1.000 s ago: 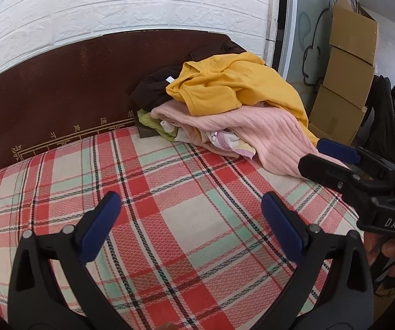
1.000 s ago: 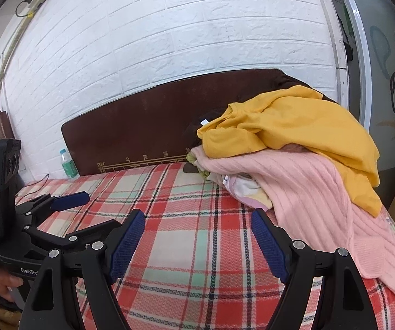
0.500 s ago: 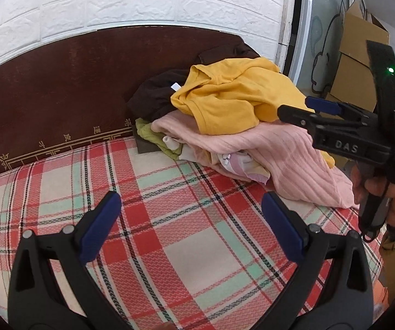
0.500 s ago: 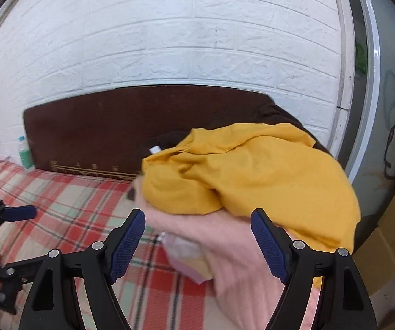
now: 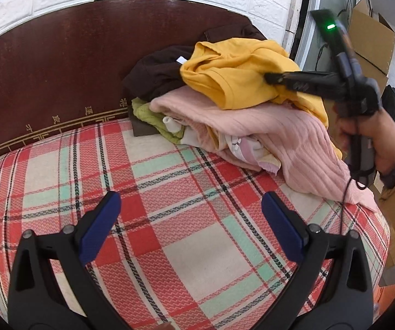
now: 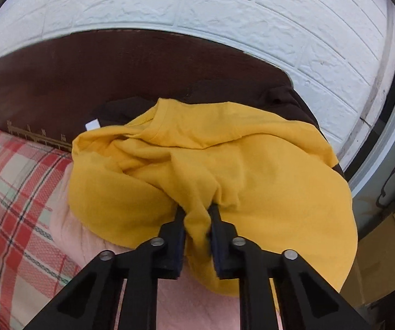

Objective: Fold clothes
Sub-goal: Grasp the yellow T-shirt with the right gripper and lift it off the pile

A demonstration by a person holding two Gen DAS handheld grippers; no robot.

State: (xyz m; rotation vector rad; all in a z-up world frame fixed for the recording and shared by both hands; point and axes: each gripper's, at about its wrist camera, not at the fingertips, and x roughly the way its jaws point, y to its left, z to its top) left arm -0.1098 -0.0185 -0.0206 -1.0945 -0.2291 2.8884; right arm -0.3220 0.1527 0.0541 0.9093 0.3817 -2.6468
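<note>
Pinching a fold of the yellow shirt [image 6: 224, 181], your right tongs [image 6: 197, 214] have just closed; your left tongs [image 5: 189, 214] hang wide open, empty, over the plaid bed [image 5: 197, 247].

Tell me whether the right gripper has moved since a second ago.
Yes. The right gripper left the plaid bedspread, went toward the headboard, and its jaws have just been closing on the yellow shirt.
</note>
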